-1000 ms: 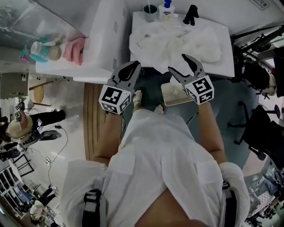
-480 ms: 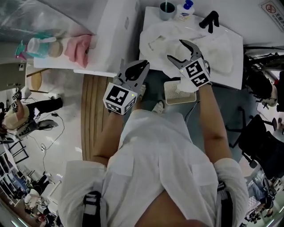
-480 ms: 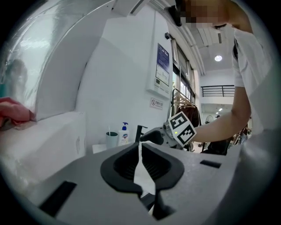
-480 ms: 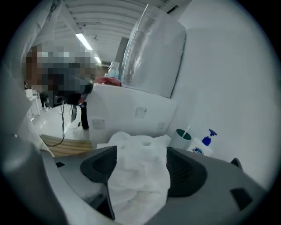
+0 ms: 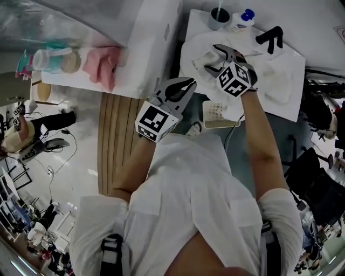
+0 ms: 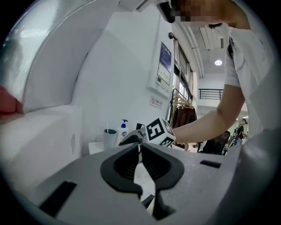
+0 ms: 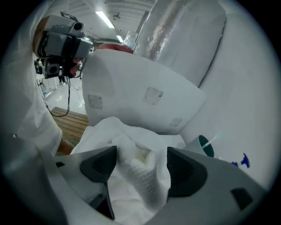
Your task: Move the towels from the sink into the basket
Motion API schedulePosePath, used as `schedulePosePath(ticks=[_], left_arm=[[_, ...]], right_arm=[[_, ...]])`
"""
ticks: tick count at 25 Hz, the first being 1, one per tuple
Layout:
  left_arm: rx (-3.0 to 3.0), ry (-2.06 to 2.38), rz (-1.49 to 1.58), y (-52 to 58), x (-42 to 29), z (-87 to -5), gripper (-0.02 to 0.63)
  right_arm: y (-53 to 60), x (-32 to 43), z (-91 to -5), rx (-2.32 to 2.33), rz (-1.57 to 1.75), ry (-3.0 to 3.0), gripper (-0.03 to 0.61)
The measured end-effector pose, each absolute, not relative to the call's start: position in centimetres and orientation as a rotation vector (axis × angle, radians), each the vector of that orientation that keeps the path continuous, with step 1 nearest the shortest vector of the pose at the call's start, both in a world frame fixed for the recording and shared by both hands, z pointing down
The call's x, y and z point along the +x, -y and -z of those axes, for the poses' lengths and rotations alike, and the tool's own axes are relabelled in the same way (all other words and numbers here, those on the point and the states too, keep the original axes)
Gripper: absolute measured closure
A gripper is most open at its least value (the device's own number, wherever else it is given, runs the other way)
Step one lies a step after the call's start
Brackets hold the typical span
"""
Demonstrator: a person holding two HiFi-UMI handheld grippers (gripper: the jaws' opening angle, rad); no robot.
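Note:
White towels (image 5: 276, 81) lie heaped in the white sink (image 5: 299, 64) at the top right of the head view. My right gripper (image 5: 211, 58) is tipped down over the left part of the heap. Its jaws have just been opening, and in the right gripper view they (image 7: 138, 154) stand wide on either side of a raised towel fold (image 7: 141, 172) without pinching it. My left gripper (image 5: 190, 83) hangs in front of the sink's near left corner, shut and empty (image 6: 140, 146). The white perforated basket (image 5: 215, 113) sits on the floor below the sink, partly behind my right arm.
A cup (image 5: 218, 16), a soap bottle (image 5: 240, 20) and a black tap (image 5: 271, 36) stand along the sink's back. Left of the sink is a white appliance (image 5: 148, 48) with a pink cloth (image 5: 102, 62) beside it. Wooden slats (image 5: 110, 140) cover the floor at left.
My right gripper has swung from in front of the sink onto the towels, rolling and tipping downward. My left gripper has edged toward the sink's corner.

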State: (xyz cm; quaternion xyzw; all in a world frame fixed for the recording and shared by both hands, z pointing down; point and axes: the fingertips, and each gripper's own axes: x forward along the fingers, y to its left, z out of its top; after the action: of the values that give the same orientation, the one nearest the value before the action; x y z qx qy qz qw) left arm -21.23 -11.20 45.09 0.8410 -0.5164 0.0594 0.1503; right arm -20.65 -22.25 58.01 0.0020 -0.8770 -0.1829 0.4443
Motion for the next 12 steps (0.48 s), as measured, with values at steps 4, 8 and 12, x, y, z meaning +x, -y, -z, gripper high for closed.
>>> schedulePosePath(ticks=[4, 8, 12], left_arm=[[2.414, 1.468, -0.165, 11.9, -21.7, -45.5, 0.584], [2.404, 1.458, -0.183, 12.2, -22.5, -46.1, 0.584], [2.407, 1.454, -0.162, 12.7, -22.9, -45.8, 0.584]], right_arm=[[22.3, -22.3, -60.0, -0.073, 0.447, 2.121, 0.233], [21.9, -23.5, -62.1, -0.118, 0.421, 2.076, 0.233], [21.7, -24.2, -63.3, -0.132, 0.358, 2.053, 0.238]])
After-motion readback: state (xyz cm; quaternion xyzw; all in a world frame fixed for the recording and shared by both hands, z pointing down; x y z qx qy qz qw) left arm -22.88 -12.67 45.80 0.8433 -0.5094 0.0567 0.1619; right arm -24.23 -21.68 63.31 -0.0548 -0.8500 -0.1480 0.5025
